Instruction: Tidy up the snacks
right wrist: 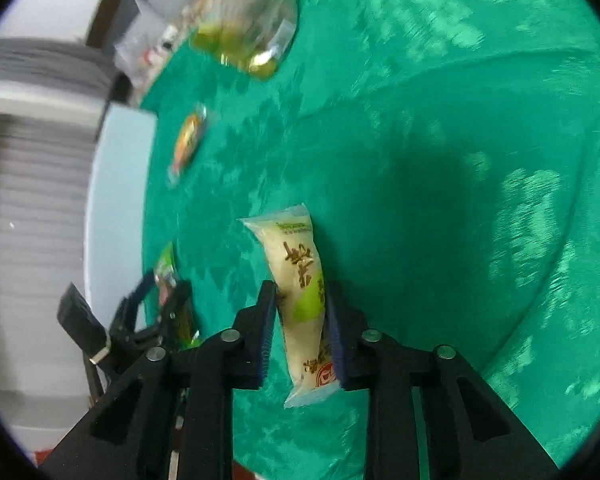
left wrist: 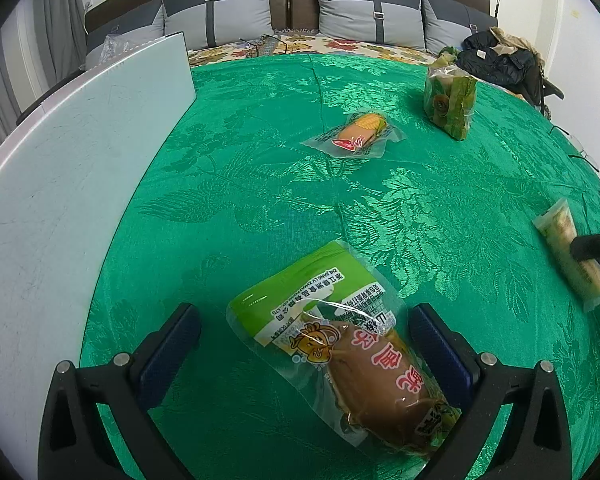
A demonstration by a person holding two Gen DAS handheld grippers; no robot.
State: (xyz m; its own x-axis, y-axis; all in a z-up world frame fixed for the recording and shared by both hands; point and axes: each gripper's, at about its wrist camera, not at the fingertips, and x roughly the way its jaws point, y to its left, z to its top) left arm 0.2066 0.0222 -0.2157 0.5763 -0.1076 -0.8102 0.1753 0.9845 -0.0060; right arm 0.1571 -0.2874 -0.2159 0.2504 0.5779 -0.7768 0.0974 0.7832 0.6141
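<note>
On green cloth (left wrist: 260,168): left fingers (left wrist: 304,344) wide apart round sausage pack (left wrist: 340,344) (sealed); right fingers (right wrist: 300,316) pinch pale snack tube (right wrist: 300,280).

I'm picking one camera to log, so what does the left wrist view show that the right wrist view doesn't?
Only the left wrist view shows the bed's grey pillows, the dark jacket and the left gripper, open around the sausage packet.

Only the right wrist view shows the right gripper shut on the pale snack tube, with its printed label.

Both show the green cloth, the white board, the corn packet and the green snack bag.
</note>
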